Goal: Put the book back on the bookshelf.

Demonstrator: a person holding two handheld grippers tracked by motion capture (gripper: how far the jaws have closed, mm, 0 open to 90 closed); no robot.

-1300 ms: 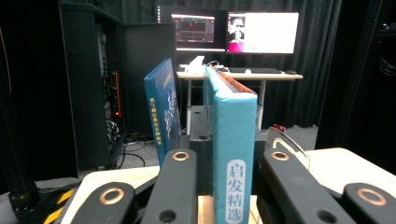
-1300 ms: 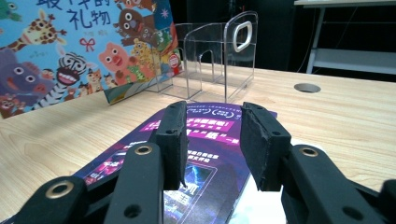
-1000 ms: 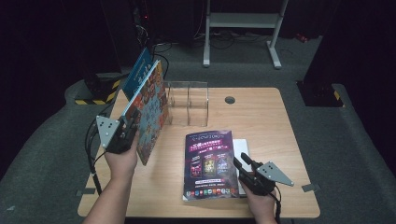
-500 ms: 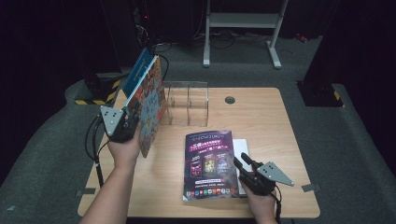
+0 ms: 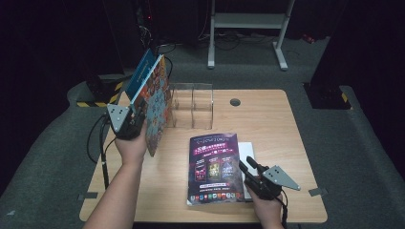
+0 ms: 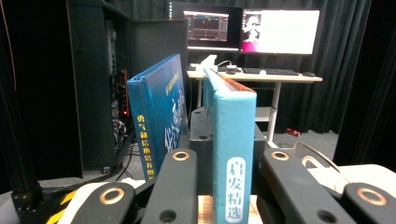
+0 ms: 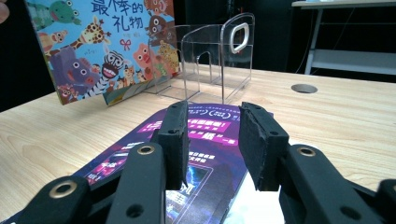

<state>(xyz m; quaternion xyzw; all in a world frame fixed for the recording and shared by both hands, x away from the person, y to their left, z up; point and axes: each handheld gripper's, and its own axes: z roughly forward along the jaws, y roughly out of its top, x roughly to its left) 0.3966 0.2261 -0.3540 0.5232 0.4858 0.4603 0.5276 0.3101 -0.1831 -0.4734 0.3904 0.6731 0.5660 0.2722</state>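
My left gripper (image 5: 140, 122) is shut on the lower edge of an upright picture book (image 5: 155, 105) with cartoon animals on its cover, above the table's left side. In the left gripper view both jaws press on its teal spine (image 6: 231, 121). A blue hardback (image 5: 142, 71) leans just behind it; what bears it is hidden. A purple magazine (image 5: 213, 167) lies flat at the front centre on a white book (image 5: 248, 150). My right gripper (image 5: 248, 164) stands open at the magazine's right edge, its jaws level above the cover (image 7: 205, 126) with nothing between them.
A clear acrylic book rack (image 5: 193, 105) stands at the back centre of the wooden table (image 5: 272, 129), with a cable hole (image 5: 234, 101) to its right. A white metal stand (image 5: 248, 21) is on the floor beyond. Dark floor surrounds the table.
My left hand has carried the picture book a little toward the far side of the table. The right gripper and the magazine have stayed put.
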